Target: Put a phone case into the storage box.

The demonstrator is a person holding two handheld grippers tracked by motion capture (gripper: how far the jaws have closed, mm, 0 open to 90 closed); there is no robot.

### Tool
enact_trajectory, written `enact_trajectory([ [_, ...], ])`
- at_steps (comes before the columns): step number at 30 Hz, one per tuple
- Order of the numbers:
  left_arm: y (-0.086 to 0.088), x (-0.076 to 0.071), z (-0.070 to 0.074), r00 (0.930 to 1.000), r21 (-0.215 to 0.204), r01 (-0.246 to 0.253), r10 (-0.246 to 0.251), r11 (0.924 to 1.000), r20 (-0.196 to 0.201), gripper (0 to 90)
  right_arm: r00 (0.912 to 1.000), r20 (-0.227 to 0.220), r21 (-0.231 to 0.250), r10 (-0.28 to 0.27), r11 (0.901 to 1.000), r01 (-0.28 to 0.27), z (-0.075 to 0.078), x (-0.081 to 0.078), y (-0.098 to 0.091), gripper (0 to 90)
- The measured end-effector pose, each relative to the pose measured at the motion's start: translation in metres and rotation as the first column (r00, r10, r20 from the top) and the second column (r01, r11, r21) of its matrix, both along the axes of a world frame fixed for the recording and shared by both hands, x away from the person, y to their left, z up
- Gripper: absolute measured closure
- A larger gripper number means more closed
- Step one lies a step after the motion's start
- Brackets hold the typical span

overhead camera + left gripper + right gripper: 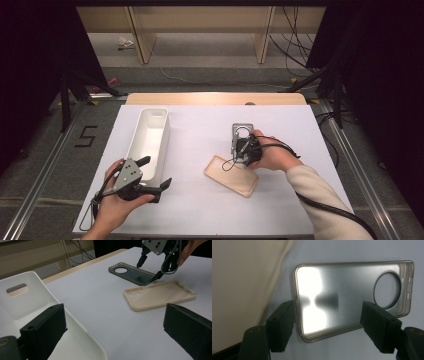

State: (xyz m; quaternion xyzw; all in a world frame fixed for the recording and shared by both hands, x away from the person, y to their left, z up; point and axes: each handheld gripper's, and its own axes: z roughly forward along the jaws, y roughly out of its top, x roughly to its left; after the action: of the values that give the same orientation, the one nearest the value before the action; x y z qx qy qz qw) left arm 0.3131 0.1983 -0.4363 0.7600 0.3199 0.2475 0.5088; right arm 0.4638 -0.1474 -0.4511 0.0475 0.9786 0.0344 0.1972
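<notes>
Right gripper (242, 142) jaws spread astride the dark case (352, 297); beige case (231, 175) beside; left gripper (156, 173) jaws wide, empty

The one sign that can be read is a large dark figure "5" (86, 136), marked on the grey floor (45, 150) to the left of the table (200, 210) in the high view. It stands between the metal rail and the table's left edge. Nothing else in the three views carries readable writing, a brand or a label.
</notes>
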Motion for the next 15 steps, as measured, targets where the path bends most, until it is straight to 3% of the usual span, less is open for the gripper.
enact_trajectory([
  [4,-0.0001,0.0001,-0.0001,1.0,0.001,0.002,-0.002,1.0,0.0,4.0,0.9999,-0.007,-0.024,0.014,0.9996,-0.014,-0.003,0.0003,0.0033,32.0],
  [15,-0.0011,-0.0003,-0.0001,1.0,-0.001,0.006,-0.006,1.0,-0.001,4.0,0.9966,-0.055,-0.057,0.061,0.9963,-0.064,-0.0053,-0.0018,0.0092,50.7],
])
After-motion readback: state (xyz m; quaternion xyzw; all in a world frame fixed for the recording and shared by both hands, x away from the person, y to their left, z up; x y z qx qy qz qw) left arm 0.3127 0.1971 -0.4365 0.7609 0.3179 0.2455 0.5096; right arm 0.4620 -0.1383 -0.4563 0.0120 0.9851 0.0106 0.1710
